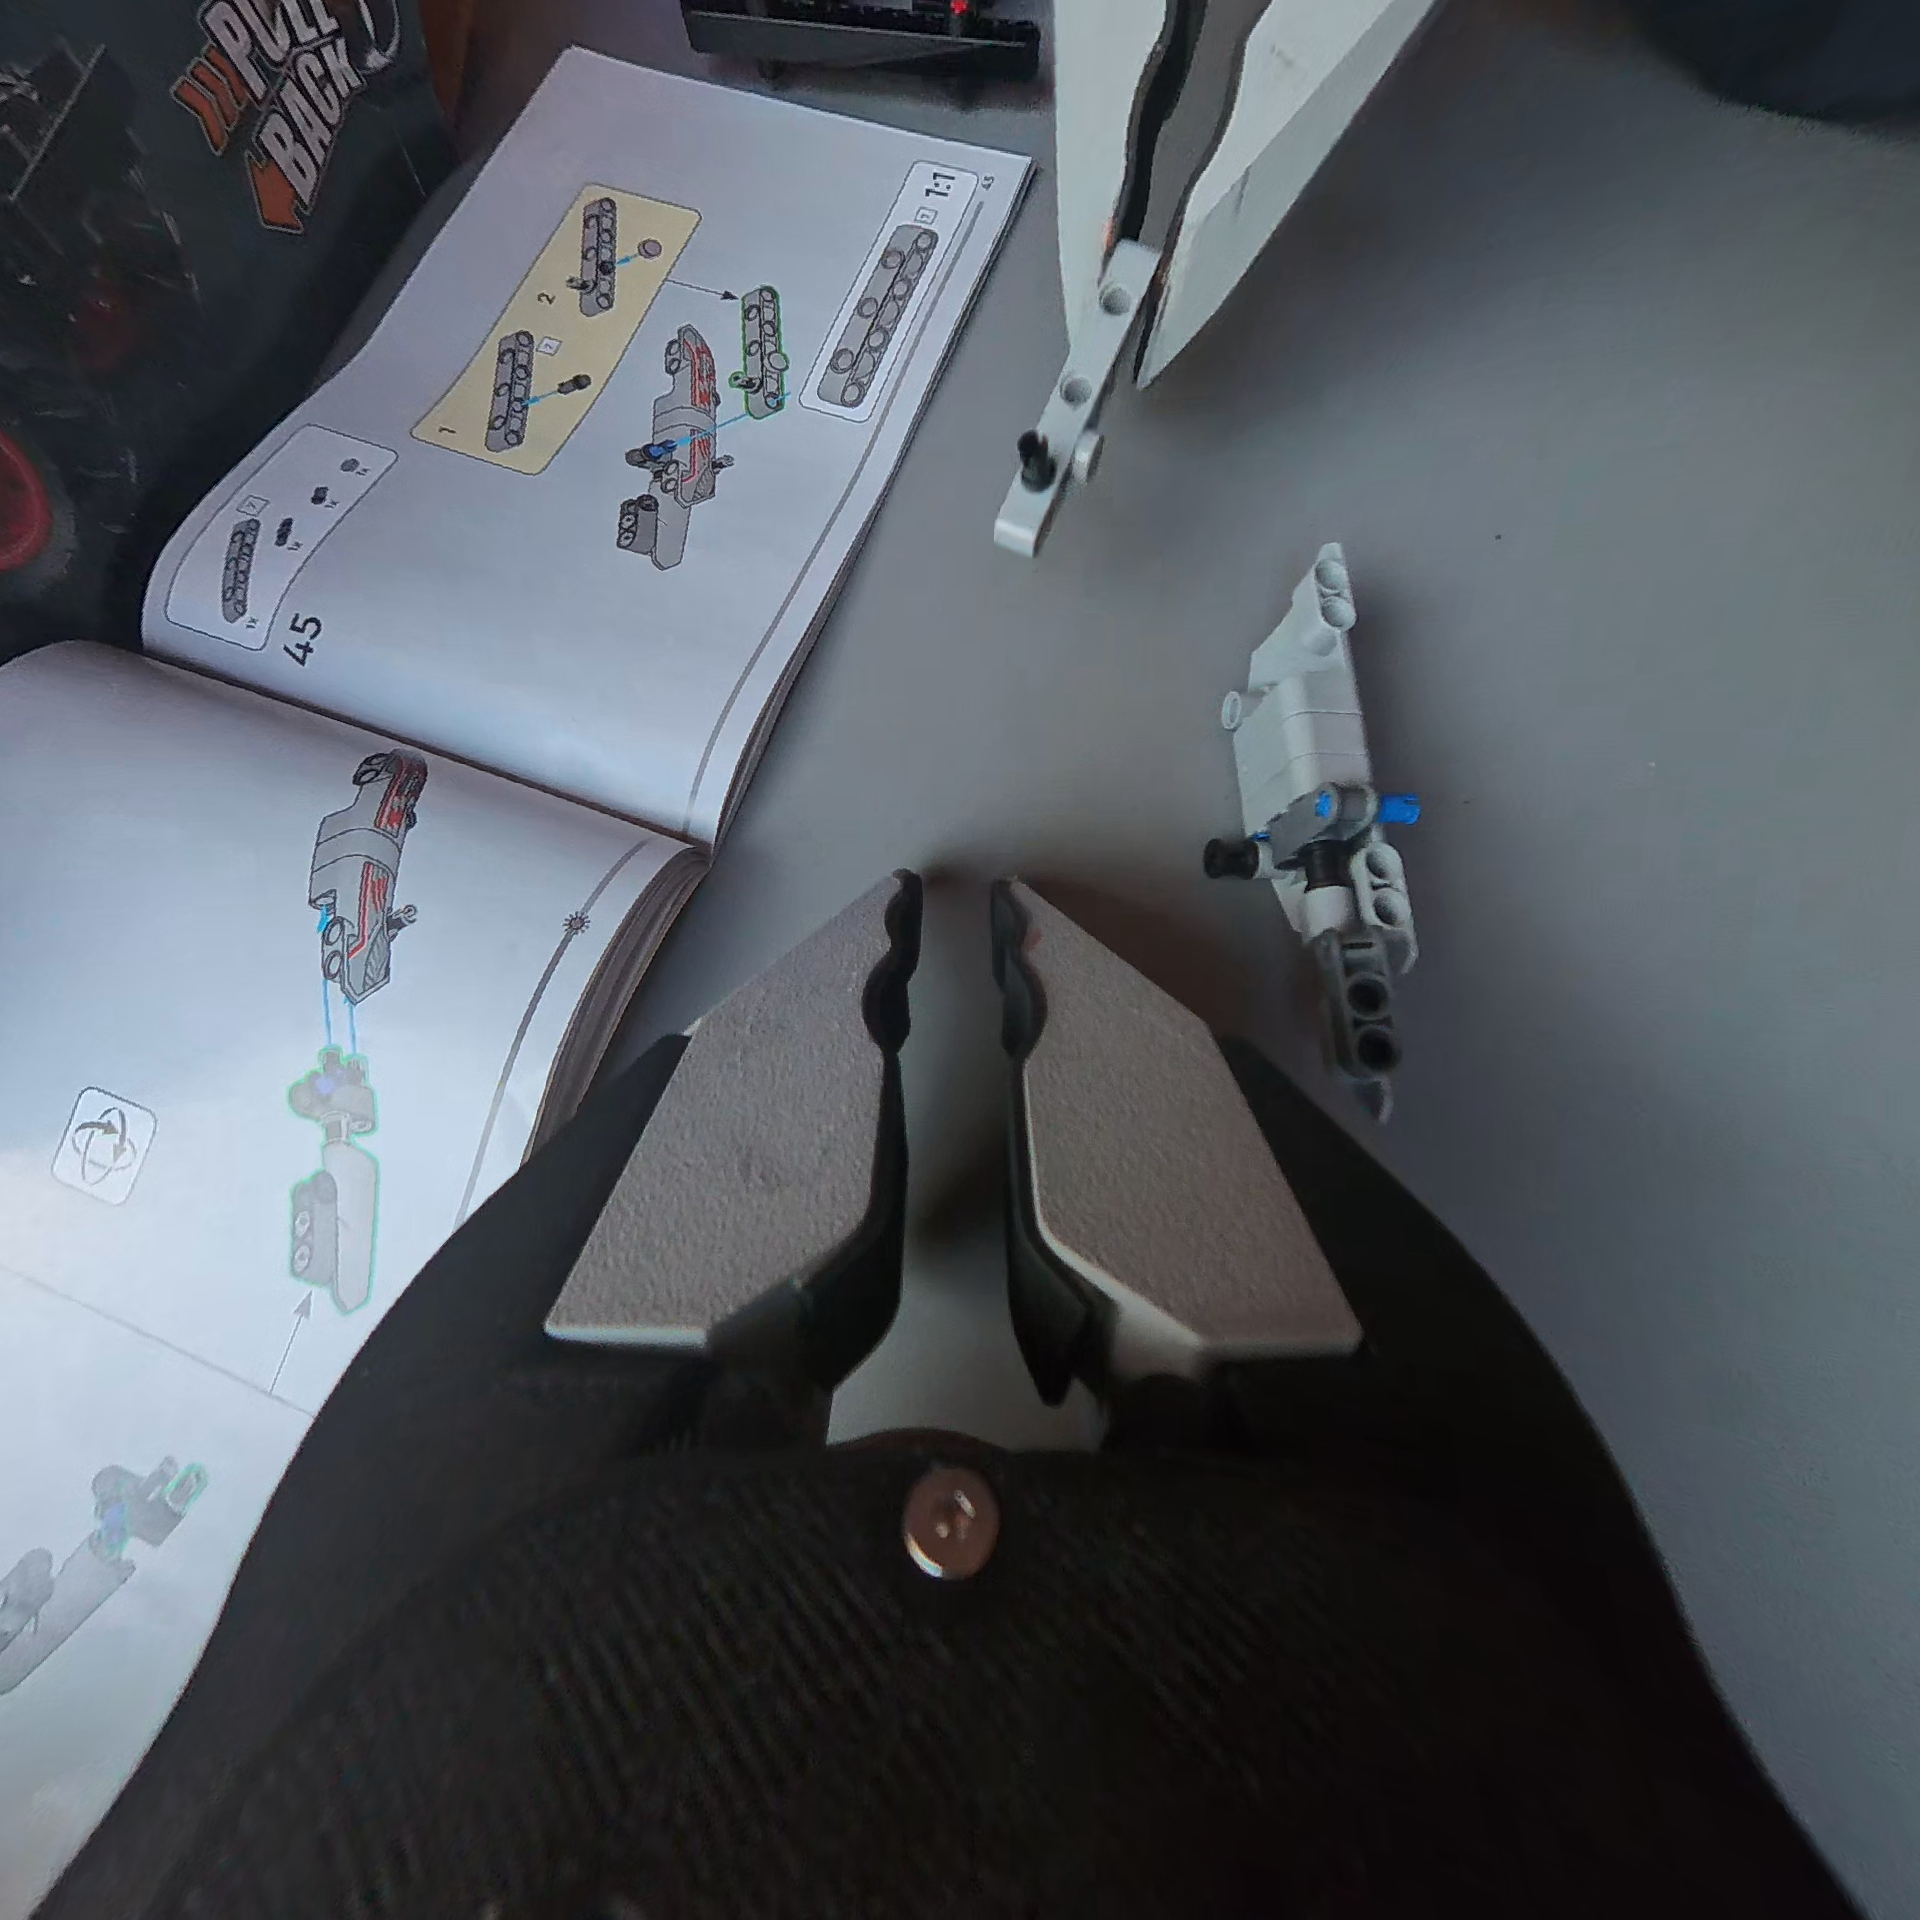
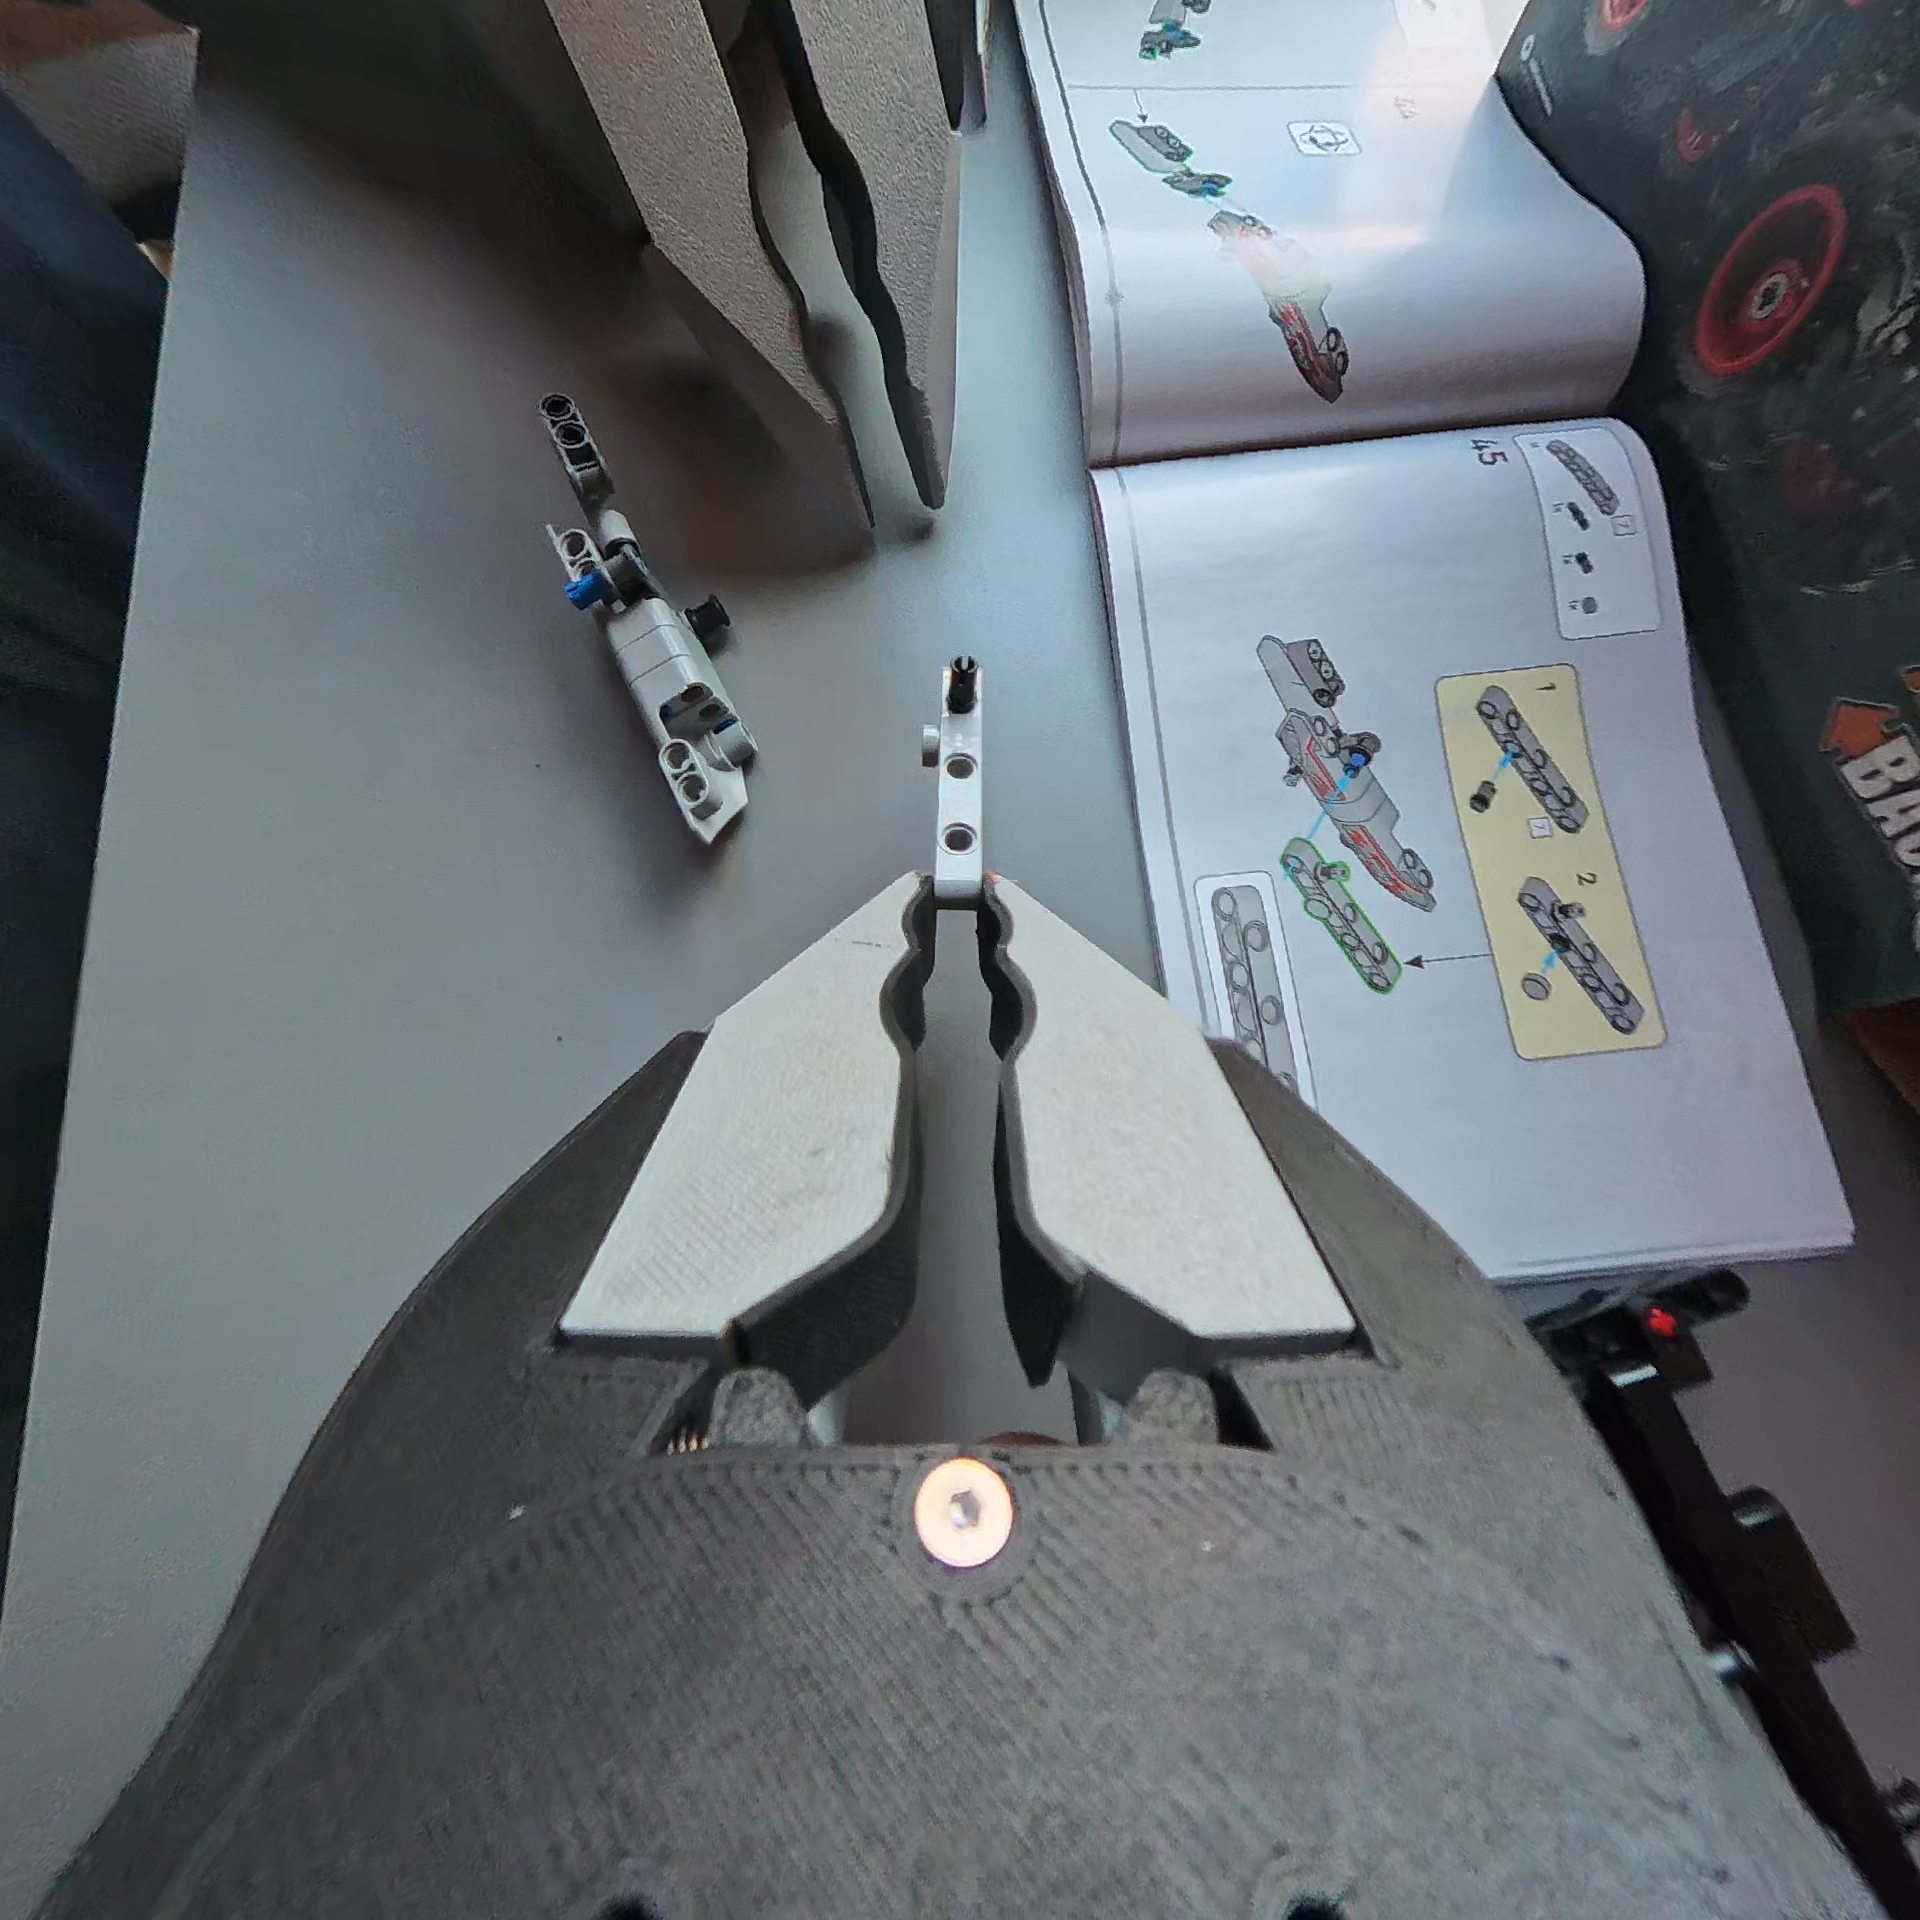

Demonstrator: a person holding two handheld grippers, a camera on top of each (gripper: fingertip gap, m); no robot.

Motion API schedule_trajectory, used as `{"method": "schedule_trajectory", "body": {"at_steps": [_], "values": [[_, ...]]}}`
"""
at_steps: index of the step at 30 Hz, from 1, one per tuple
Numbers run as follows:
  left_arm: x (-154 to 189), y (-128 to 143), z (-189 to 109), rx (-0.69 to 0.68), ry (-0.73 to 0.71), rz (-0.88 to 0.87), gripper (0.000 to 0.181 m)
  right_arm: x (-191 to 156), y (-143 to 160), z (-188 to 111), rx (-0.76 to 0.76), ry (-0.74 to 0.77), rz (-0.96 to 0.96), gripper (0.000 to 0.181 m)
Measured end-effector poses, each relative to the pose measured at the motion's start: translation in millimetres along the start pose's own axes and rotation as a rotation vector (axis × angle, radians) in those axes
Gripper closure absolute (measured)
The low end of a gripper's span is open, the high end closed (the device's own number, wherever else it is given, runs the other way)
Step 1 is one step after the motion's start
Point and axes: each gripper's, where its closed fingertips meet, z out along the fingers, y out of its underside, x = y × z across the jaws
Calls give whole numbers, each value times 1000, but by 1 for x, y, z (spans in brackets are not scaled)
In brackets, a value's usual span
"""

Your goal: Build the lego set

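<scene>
My right gripper (image 2: 957, 896) is shut on a light grey lego beam (image 2: 957, 805) with a black pin at its far end, held above the grey table. The beam (image 1: 1060, 436) and right gripper (image 1: 1132, 322) also show in the left wrist view, at the top. A small grey lego assembly (image 1: 1314, 821) with blue and black pins lies on the table, right of my left gripper (image 1: 956, 894); it also shows in the right wrist view (image 2: 649, 623). My left gripper is nearly closed with a narrow gap and holds nothing. It also shows in the right wrist view (image 2: 904, 488).
An open instruction booklet (image 1: 499, 582) lies on the table left of my left gripper; in the right wrist view it (image 2: 1455, 831) lies to the right. A dark lego box (image 1: 156, 260) sits beyond it. A black lego build (image 1: 862, 31) stands at the far edge. Across from one pair of fingers to the other is roughly 10 cm.
</scene>
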Motion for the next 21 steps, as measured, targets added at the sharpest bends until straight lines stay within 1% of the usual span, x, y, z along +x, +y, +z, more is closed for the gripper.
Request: {"method": "schedule_trajectory", "body": {"at_steps": [5,10,18,21], "values": [[0,1,0,-3,-2,3,172,4,2,-12,5,31,-4,177],[-1,2,0,-9,-4,-4,171,2,13,-16,-36,35,-21,176],[-2,3,-1,-10,-7,-1,171,-4,27,-15,-76,7,-35,176],[-2,3,-1,-10,-1,-8,171,-11,31,-18,-76,-29,-60,177]]}}
